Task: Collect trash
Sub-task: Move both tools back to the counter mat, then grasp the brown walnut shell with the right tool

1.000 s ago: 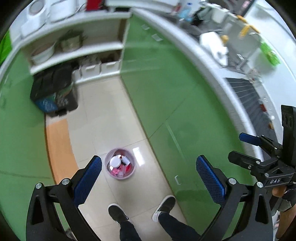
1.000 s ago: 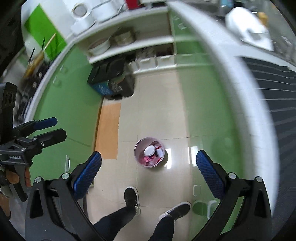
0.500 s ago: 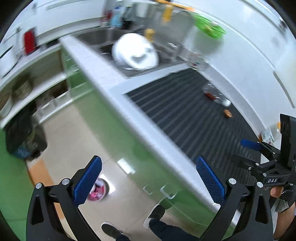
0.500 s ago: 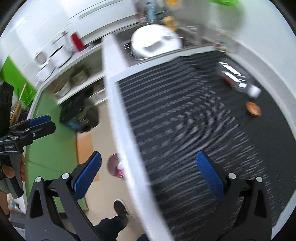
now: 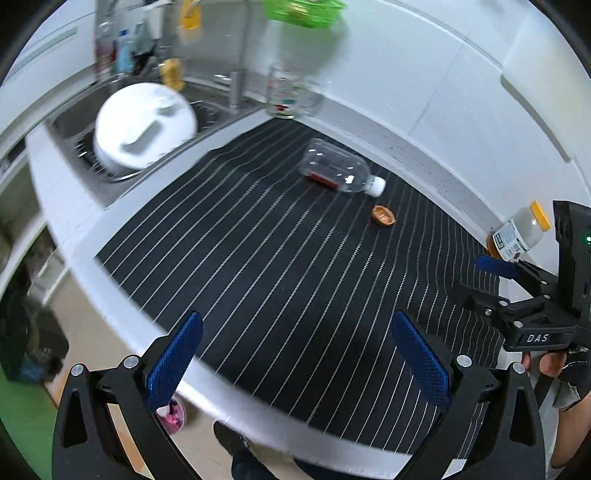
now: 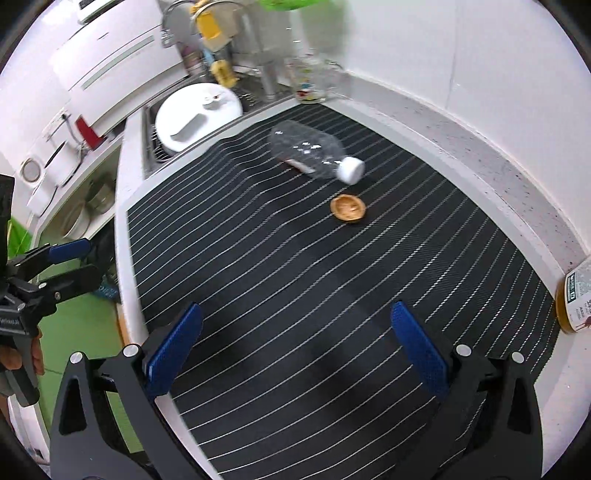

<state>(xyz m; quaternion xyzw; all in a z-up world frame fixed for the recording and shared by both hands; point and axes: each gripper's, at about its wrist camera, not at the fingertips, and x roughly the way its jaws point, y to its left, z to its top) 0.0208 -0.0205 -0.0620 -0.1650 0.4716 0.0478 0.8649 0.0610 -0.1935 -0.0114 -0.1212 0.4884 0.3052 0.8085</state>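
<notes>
- Two grippers, left gripper (image 5: 297, 354) and right gripper (image 6: 295, 347), both spread wide, holding and touching nothing.
- Clear bottle (image 6: 310, 155) lies on the striped mat (image 6: 295, 277), walnut shell (image 6: 348, 208) just beside its cap.

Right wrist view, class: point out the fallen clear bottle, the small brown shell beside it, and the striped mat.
clear bottle (image 6: 306, 151), right wrist view, on its transparent body.
brown shell (image 6: 348, 208), right wrist view, on its hollow middle.
striped mat (image 6: 295, 295), right wrist view, on a bare stretch.

Green basket (image 5: 304, 11) blurred; labelled bottle (image 6: 578, 299) cut off at the edge
</notes>
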